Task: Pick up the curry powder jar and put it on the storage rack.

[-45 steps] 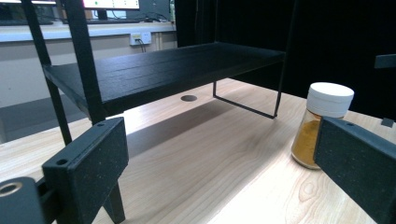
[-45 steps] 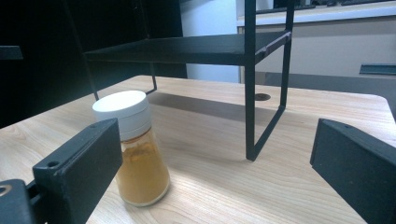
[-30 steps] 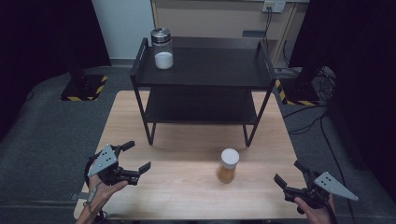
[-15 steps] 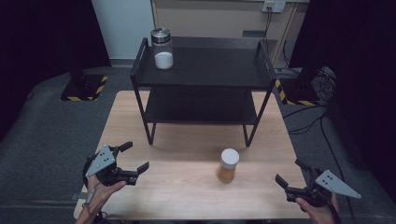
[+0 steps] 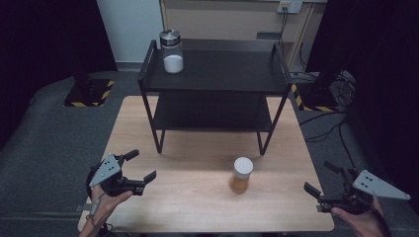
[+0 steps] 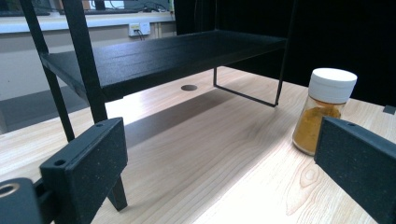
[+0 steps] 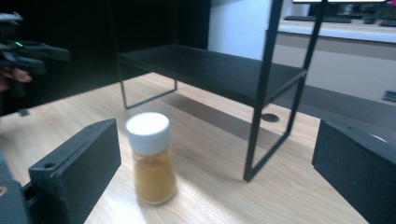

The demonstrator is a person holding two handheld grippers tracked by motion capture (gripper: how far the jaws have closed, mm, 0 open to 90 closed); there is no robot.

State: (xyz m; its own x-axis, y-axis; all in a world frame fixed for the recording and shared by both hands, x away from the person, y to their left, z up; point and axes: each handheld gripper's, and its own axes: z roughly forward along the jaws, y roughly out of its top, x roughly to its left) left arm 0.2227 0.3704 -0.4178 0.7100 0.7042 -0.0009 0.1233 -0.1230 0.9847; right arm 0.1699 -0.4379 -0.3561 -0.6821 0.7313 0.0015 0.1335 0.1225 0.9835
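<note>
A small jar of orange-brown powder with a white lid (image 5: 241, 175) (image 6: 323, 109) (image 7: 150, 157) stands upright on the wooden table (image 5: 197, 153), in front of a black two-tier shelf (image 5: 212, 79). On the shelf's top left corner sits a glass jar with a metal lid (image 5: 171, 51), holding white powder. My left gripper (image 5: 140, 168) hovers open at the table's front left, empty (image 6: 224, 168). My right gripper (image 5: 321, 177) is open off the table's front right corner, jaws wide apart (image 7: 215, 168), the orange jar ahead of them.
The shelf's legs and lower tier (image 6: 154, 56) (image 7: 219, 70) stand behind the jar. A cable hole (image 6: 189, 87) lies in the tabletop under the shelf. Dark curtains flank the table; cables (image 5: 331, 89) trail on the floor at right.
My right gripper has drifted slightly right and down, toward the table's front right corner. The left gripper has shifted a little down. The jars have not moved.
</note>
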